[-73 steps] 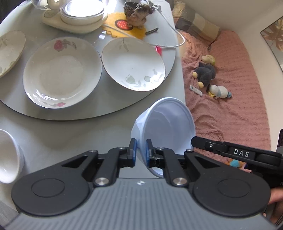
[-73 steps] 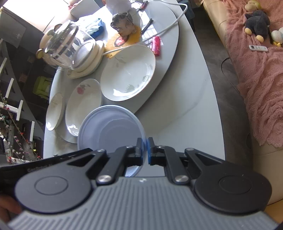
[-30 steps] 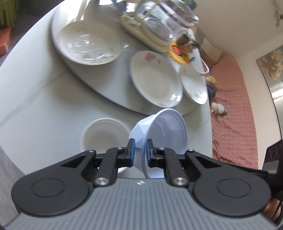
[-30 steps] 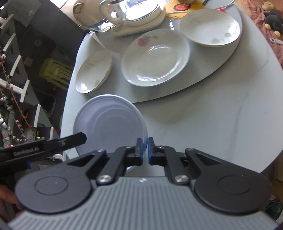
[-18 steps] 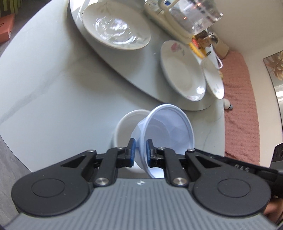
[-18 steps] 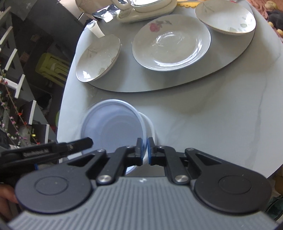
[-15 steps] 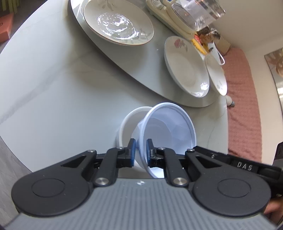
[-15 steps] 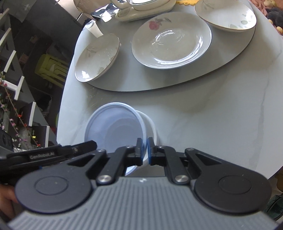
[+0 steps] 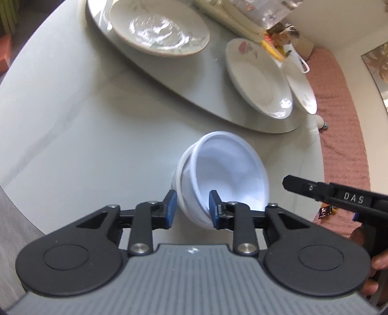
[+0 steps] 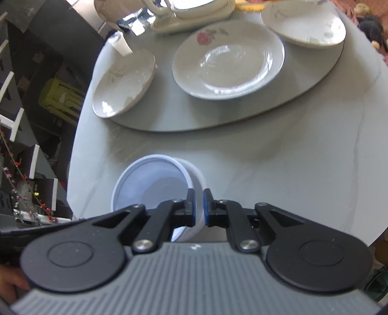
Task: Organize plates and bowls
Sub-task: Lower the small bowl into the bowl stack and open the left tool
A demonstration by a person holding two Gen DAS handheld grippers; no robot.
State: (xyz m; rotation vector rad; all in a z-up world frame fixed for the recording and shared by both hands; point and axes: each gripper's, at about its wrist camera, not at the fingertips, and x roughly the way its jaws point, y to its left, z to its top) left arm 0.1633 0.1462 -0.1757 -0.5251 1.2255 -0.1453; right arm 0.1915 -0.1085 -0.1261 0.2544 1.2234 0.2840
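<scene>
A white plastic bowl [image 9: 230,179] sits nested inside a second white bowl [image 9: 180,169] on the grey table near its front edge; the pair also shows in the right wrist view [image 10: 155,184]. My left gripper [image 9: 191,208] is open, its blue pads on either side of the bowls' near rim without pinching it. My right gripper [image 10: 198,206] is shut on the inner bowl's rim at the opposite side. Three white plates [image 10: 228,58] [image 10: 123,82] [image 10: 303,26] lie on the turntable [image 10: 242,116].
A glass kettle on a cream base [image 10: 191,14] stands at the back of the turntable. A sofa with a pink blanket [image 9: 339,121] runs along the right. Dark shelving [image 10: 29,97] is beyond the table's left edge.
The held bowl came down into the second bowl and now sits nested in it. My left gripper has opened and let go of the rim. My right gripper stays shut.
</scene>
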